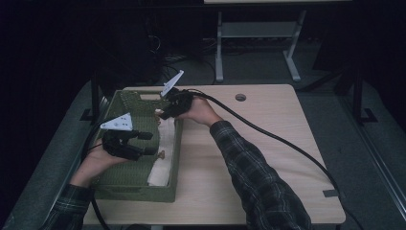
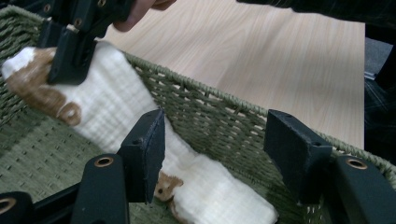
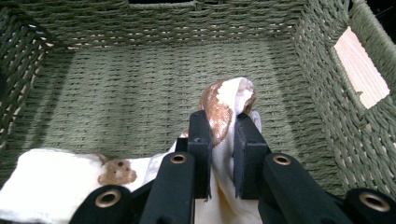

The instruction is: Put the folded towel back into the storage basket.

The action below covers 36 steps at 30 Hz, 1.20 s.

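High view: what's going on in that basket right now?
A person is laying a white towel with brown bear prints along the inside wall of a green woven basket on the wooden table. The right gripper is shut on the towel's far end, holding it bunched between its pads. The left gripper stands open over the towel's near end, its jaws not pressing the cloth, which lies on the basket floor.

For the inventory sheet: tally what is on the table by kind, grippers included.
Green woven basket: 1
White cloth with brown bear prints: 1
Grippers: 2, the left gripper and the right gripper
Total: 4
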Motion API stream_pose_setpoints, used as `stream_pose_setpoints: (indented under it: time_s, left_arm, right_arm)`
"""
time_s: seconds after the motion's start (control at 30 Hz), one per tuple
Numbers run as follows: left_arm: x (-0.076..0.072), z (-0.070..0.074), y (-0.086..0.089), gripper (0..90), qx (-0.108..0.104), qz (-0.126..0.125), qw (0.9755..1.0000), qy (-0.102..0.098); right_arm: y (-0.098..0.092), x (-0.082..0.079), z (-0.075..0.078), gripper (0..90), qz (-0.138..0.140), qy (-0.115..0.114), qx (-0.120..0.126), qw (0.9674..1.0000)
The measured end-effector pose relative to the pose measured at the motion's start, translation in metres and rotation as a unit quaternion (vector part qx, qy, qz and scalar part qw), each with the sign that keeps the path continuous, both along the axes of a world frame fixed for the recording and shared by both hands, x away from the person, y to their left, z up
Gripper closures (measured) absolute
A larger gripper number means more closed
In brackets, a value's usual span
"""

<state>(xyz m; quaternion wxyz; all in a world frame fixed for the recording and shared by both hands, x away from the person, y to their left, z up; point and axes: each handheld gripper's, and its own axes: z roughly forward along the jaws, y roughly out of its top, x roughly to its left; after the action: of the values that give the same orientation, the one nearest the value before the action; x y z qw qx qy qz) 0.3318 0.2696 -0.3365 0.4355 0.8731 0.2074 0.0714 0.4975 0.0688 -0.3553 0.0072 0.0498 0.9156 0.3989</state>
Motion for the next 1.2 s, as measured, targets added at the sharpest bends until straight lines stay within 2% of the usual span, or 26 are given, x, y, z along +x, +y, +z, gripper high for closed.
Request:
stream_pose_setpoints:
  time_s: [0.1, 0.33, 0.4, 0.5, 0.53, 0.57, 0.73, 0.87, 0.97, 1.2]
  left_arm:
    - [0.000, 0.000, -0.003, 38.1, -0.001, -0.001, 1.0000, -0.002]
    - [0.001, -0.001, -0.005, 38.1, -0.001, 0.000, 1.0000, -0.001]
    - [0.001, -0.001, -0.005, 38.1, -0.003, 0.004, 1.0000, -0.001]
    - [0.002, -0.002, -0.006, 37.9, -0.004, 0.008, 1.0000, 0.000]
    - [0.002, -0.002, -0.006, 37.6, -0.004, 0.010, 0.9999, 0.001]
    - [0.003, -0.002, -0.006, 37.5, -0.006, 0.011, 0.9999, 0.001]
    - [0.004, -0.001, -0.009, 33.8, -0.013, 0.011, 0.9999, 0.001]
    - [0.008, 0.001, -0.016, 32.3, -0.014, 0.022, 0.9997, 0.001]
    - [0.010, 0.003, -0.020, 31.4, -0.019, 0.032, 0.9993, 0.000]
    - [0.014, 0.010, -0.042, 28.1, -0.014, 0.049, 0.9987, -0.002]
  right_arm:
    - [0.003, 0.003, -0.001, 79.0, 0.000, -0.007, 0.003, 1.0000]
    - [0.008, 0.010, -0.007, 77.3, -0.001, -0.008, 0.003, 1.0000]
    - [0.010, 0.011, -0.008, 72.0, -0.006, -0.020, 0.006, 0.9998]
    - [0.009, 0.014, -0.007, 59.3, -0.024, -0.026, 0.010, 0.9993]
    - [0.008, 0.015, -0.005, 56.2, -0.031, -0.032, 0.013, 0.9989]
    - [0.006, 0.015, -0.003, 55.4, -0.036, -0.028, 0.014, 0.9988]
    - [0.000, 0.015, 0.003, 52.4, -0.036, -0.024, 0.015, 0.9990]
    - [-0.011, 0.013, 0.008, 49.7, -0.040, -0.007, 0.013, 0.9991]
    - [-0.019, 0.012, 0.010, 48.1, -0.033, -0.009, 0.011, 0.9994]
    - [-0.047, 0.010, 0.020, 44.1, -0.039, -0.008, 0.006, 0.9992]
